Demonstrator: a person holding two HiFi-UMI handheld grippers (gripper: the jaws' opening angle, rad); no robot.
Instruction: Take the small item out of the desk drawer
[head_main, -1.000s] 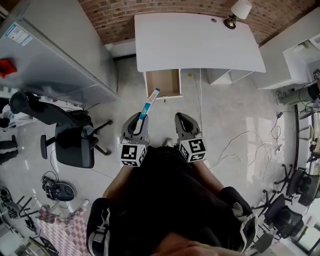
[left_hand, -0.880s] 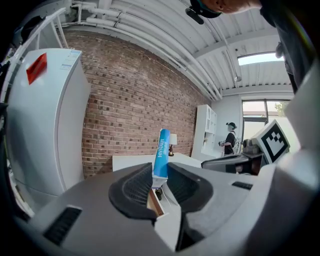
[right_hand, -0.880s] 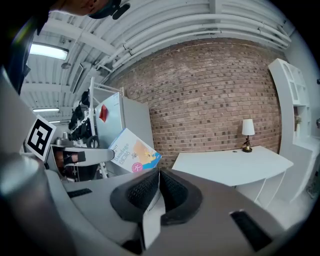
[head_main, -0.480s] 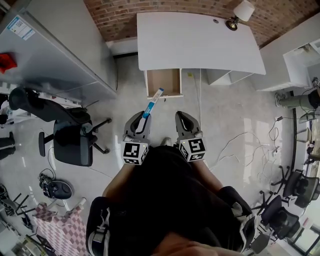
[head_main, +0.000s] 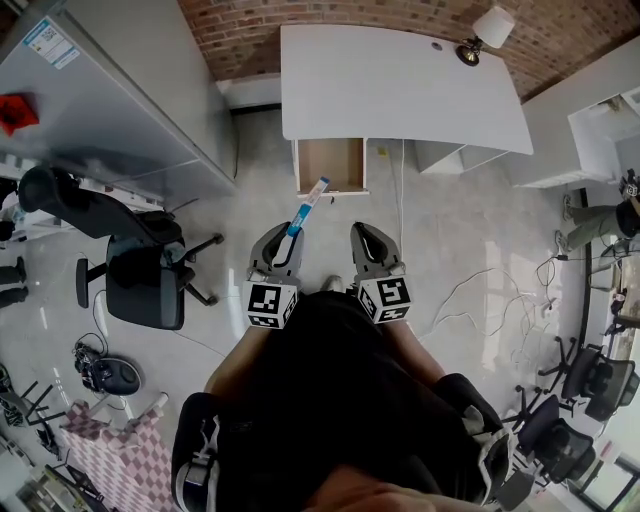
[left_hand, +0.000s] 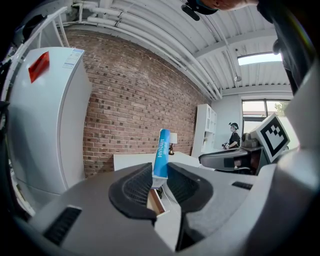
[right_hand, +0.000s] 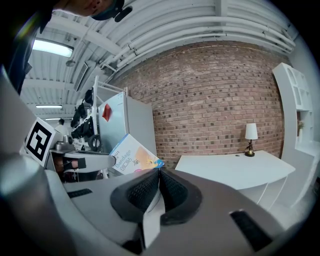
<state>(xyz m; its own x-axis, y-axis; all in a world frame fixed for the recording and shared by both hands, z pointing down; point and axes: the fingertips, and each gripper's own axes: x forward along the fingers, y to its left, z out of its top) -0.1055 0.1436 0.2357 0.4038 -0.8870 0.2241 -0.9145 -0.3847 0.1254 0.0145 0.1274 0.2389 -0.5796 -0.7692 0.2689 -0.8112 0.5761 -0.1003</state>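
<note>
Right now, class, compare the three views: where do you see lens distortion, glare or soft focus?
Head view: even light, edges of the desk slant from the wide lens. Left gripper view: dark fisheye corners, bright window, print on blue box readable. Right gripper view: brick wall bulges, ceiling light glares.

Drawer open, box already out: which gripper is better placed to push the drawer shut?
Right, probably. The right gripper is empty, jaws together; the left gripper is clamped on the box. Both sit similarly near the drawer.
</note>
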